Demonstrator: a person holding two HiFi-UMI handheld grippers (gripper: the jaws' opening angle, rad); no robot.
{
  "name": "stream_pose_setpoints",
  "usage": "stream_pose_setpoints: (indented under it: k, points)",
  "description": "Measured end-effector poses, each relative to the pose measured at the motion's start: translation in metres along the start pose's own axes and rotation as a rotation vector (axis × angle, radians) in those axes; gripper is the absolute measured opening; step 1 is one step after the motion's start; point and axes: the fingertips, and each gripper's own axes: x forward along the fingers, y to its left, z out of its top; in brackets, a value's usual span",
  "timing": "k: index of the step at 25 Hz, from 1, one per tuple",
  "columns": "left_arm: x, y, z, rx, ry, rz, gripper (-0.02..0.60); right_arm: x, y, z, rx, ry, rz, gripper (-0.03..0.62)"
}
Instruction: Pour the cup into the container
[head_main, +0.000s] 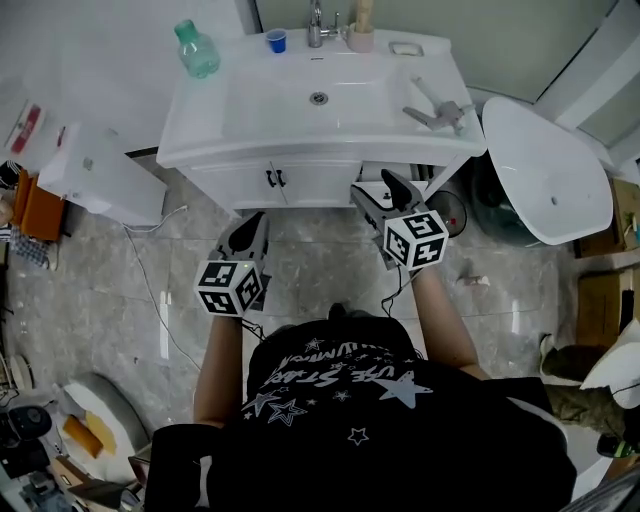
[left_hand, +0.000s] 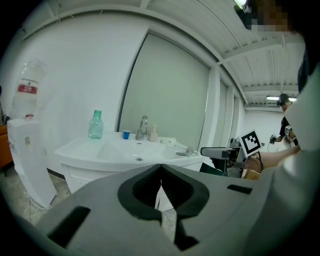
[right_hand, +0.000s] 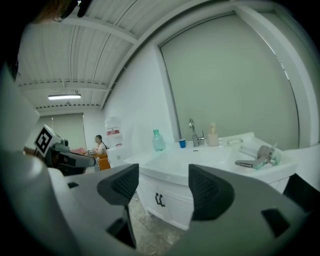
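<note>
A small blue cup (head_main: 276, 41) stands at the back of the white washbasin (head_main: 250, 120), left of the tap (head_main: 316, 25). It also shows as the cup (left_hand: 126, 134) in the left gripper view and the cup (right_hand: 182, 143) in the right gripper view. A green plastic bottle (head_main: 197, 50) stands on the basin's far left corner. Both grippers hover over the floor in front of the cabinet, well short of the cup. My left gripper (head_main: 252, 224) is shut with nothing in it (left_hand: 160, 172). My right gripper (head_main: 378, 187) is open and empty (right_hand: 162, 185).
A soap bottle (head_main: 361, 30), a soap dish (head_main: 405, 47) and a grey handheld device (head_main: 437, 112) lie on the basin's right side. A white water dispenser (head_main: 100, 180) stands left of the cabinet and a white oval tub (head_main: 545, 170) to the right. A person (right_hand: 99, 145) sits far off.
</note>
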Motion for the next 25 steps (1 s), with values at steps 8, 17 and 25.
stream_pose_setpoints:
  k: [8, 17, 25]
  points:
    - [0.021, 0.021, 0.002, -0.020, 0.026, 0.033, 0.011, 0.035, -0.018, 0.000, 0.019, 0.029, 0.021, 0.313]
    - [0.076, 0.092, 0.016, -0.048, 0.012, 0.027, 0.011, 0.109, -0.038, 0.017, -0.004, 0.033, -0.004, 0.313]
    - [0.147, 0.173, 0.060, -0.049, -0.012, -0.012, 0.011, 0.201, -0.061, 0.056, -0.048, 0.036, -0.051, 0.311]
